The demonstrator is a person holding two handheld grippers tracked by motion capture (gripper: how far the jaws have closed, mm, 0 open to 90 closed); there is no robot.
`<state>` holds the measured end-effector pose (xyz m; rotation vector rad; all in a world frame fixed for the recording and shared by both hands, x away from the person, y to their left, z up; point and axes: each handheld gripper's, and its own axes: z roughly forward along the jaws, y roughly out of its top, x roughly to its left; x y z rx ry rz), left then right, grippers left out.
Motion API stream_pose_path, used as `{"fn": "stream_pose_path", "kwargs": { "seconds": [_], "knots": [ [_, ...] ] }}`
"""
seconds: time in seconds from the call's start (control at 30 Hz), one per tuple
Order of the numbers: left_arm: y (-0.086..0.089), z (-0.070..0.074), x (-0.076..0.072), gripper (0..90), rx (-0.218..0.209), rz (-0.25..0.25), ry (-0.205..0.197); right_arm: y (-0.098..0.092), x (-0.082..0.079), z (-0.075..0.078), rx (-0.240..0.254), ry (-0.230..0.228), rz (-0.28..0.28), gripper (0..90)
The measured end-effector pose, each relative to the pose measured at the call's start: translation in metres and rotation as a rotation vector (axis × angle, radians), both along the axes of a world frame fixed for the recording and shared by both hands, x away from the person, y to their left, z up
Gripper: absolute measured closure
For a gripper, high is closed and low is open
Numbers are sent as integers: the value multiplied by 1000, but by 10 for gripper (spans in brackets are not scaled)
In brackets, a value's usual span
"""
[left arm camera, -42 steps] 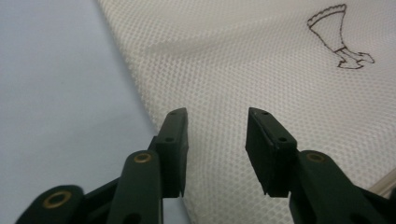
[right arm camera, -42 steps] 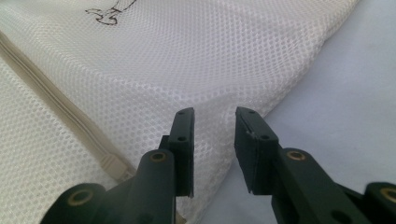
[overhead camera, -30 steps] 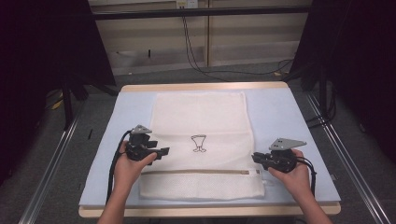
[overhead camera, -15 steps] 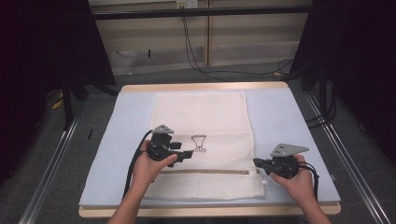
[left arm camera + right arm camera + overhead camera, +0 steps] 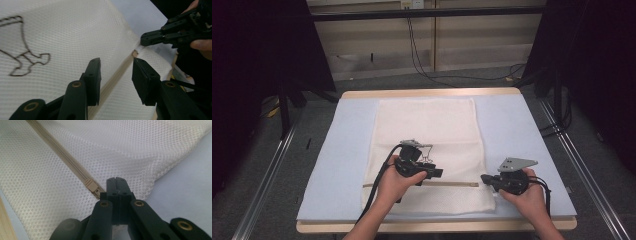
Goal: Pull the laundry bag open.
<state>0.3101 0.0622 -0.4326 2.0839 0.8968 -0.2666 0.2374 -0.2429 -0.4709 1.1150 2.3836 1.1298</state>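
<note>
Mesh bag [image 5: 427, 150] flat on blue mat [image 5: 522, 130], zip [image 5: 452, 184] closed along its length, slider [image 5: 91, 185] at right end. Right gripper [image 5: 488, 179] clamped on bag edge beside slider. Left gripper [image 5: 438, 173] over zip, jaws lately narrowing, part open, nothing gripped. Done: edge anchored. Left: seize slider, open zip.

White mesh-cloth bag [image 5: 427, 150], matt

Pale blue mat [image 5: 522, 135] covers the light wooden table [image 5: 427, 93], its wood edge exposed at far and near sides. Grey floor [image 5: 267, 165] around. Black cables [image 5: 422, 60] hang down the beige back wall [image 5: 377, 47]. Black stand legs [image 5: 284, 107] at left.
</note>
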Motion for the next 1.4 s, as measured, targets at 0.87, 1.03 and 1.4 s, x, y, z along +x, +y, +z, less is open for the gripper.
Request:
{"fn": "stream_pose_path", "kwargs": {
  "seconds": [0.87,1.03,1.4],
  "knots": [
    [-77,-30,-9,706,33,1,159,2,-2,-10,-10,33,-5,900],
    [-81,-35,-7,710,76,-2,188,2,-2,-11,-6,36,-12,900],
    [-91,-39,-5,720,68,36,237,1,-2,-11,3,34,-14,900]
  ]
}}
